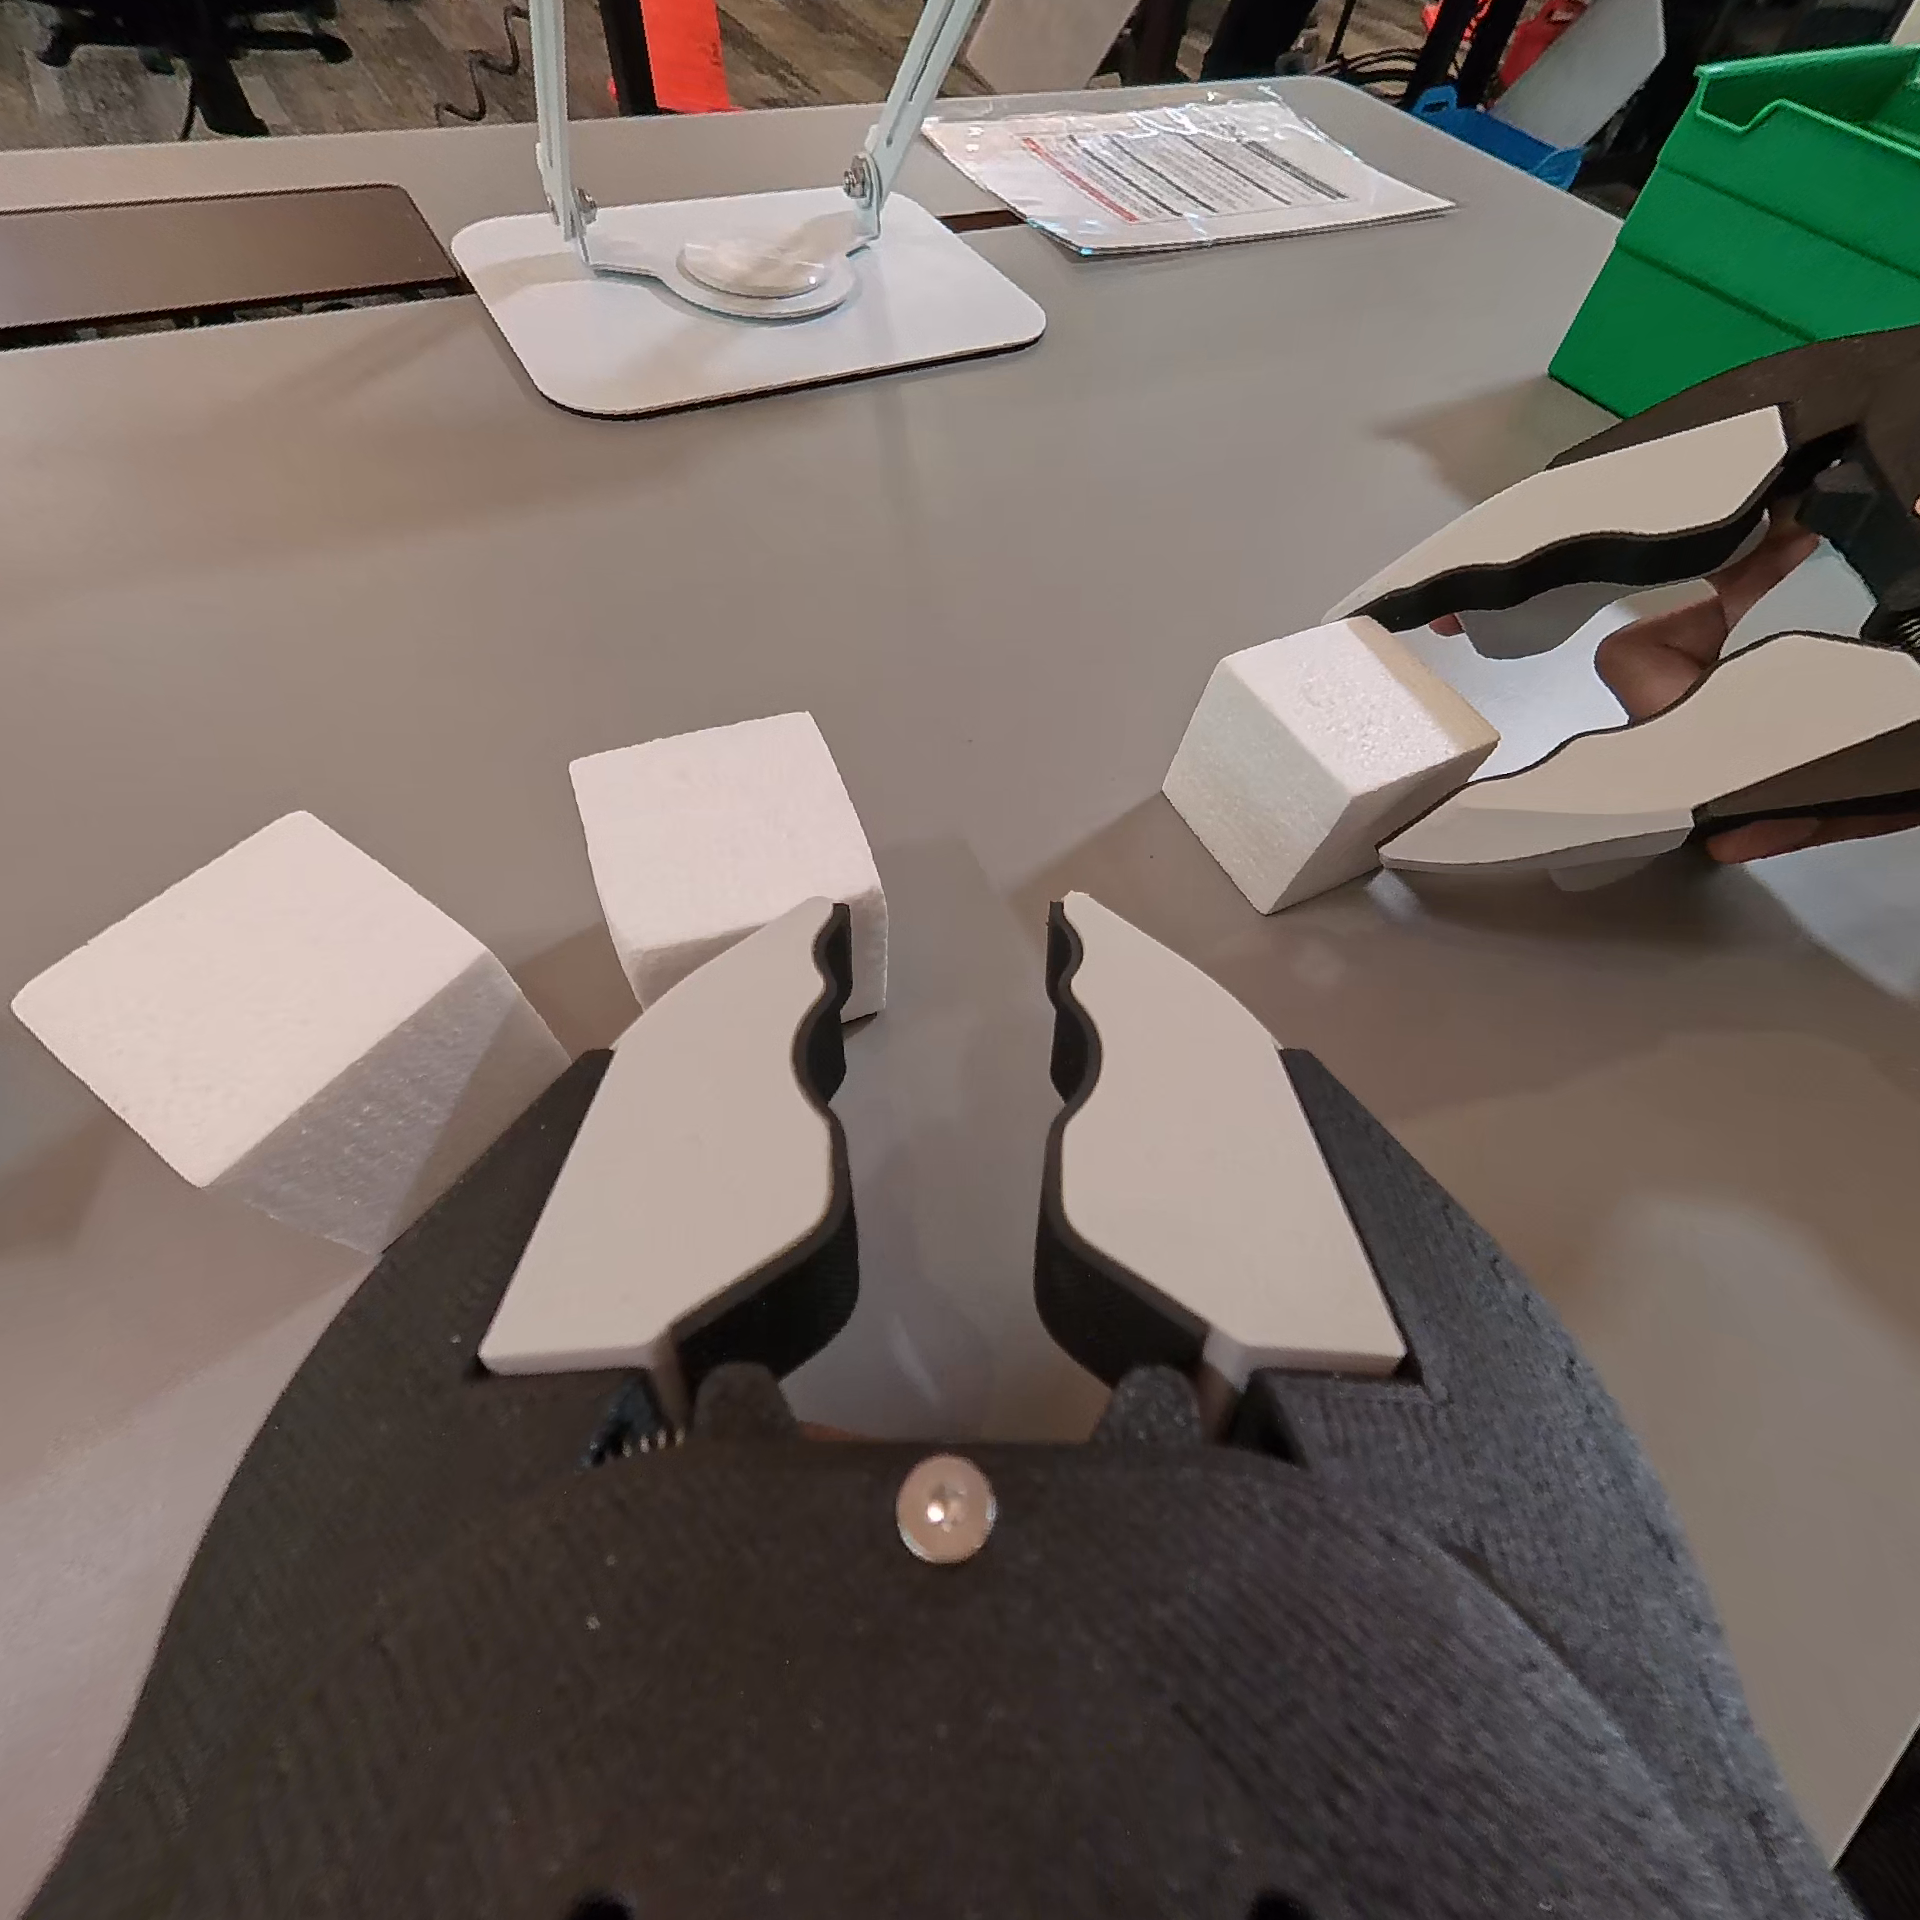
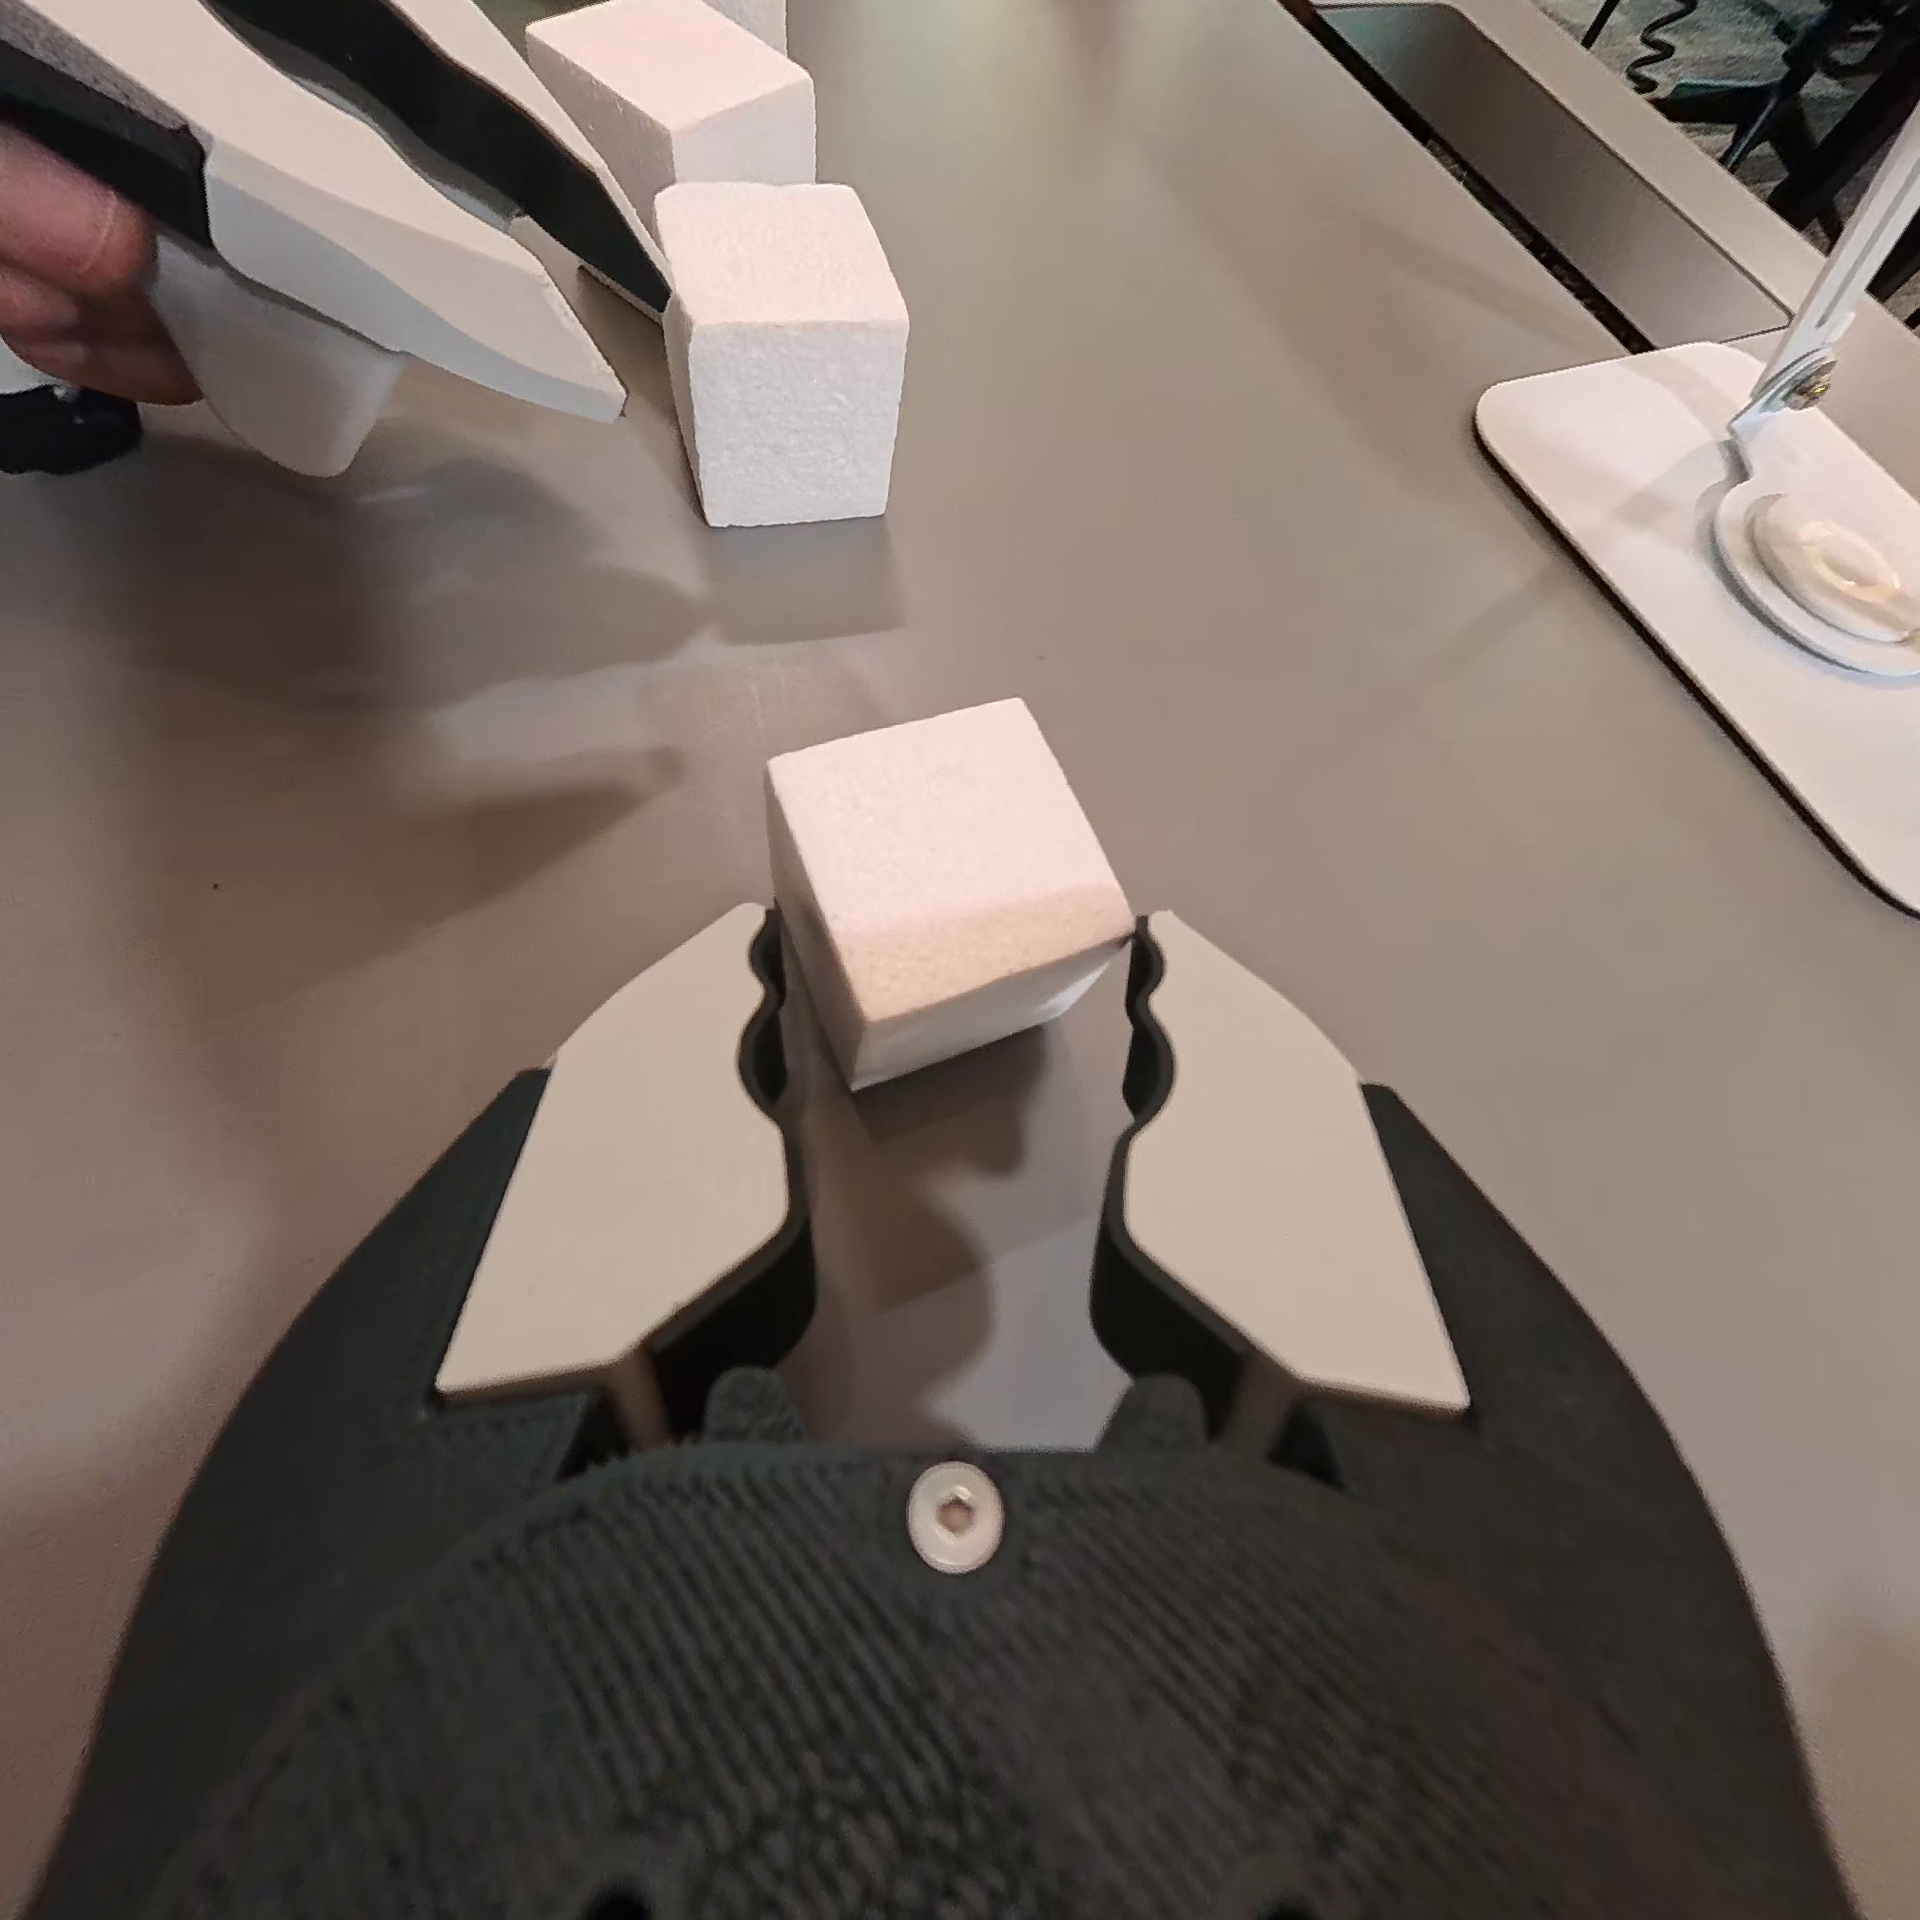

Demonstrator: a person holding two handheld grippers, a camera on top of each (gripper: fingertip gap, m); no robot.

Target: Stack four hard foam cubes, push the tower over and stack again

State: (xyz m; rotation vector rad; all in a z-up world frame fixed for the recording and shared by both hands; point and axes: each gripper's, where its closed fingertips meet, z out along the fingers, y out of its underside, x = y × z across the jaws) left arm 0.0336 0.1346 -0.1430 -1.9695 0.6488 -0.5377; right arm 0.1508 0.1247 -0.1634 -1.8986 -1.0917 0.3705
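Observation:
Three white foam cubes sit on the grey table [image 1: 1039,540]. My right gripper [image 2: 956,925] has its fingertips against both sides of one foam cube [image 2: 935,831], which sits low at the table surface. The left wrist view also shows this cube [image 1: 1320,748] and the right gripper [image 1: 1382,727]. My left gripper [image 1: 951,920] is partly open and empty. Its left fingertip is right beside the middle cube [image 1: 727,831]. The third cube [image 1: 260,997] lies to its left. The right wrist view shows the left gripper [image 2: 636,353], the middle cube [image 2: 790,343] and the far cube [image 2: 675,94].
A white lamp base [image 1: 748,301] stands at the back of the table and also shows in the right wrist view [image 2: 1714,582]. A green bin [image 1: 1756,239] is at the far right, and a plastic-covered sheet [image 1: 1174,177] lies behind. A hand [image 2: 73,291] holds the left gripper.

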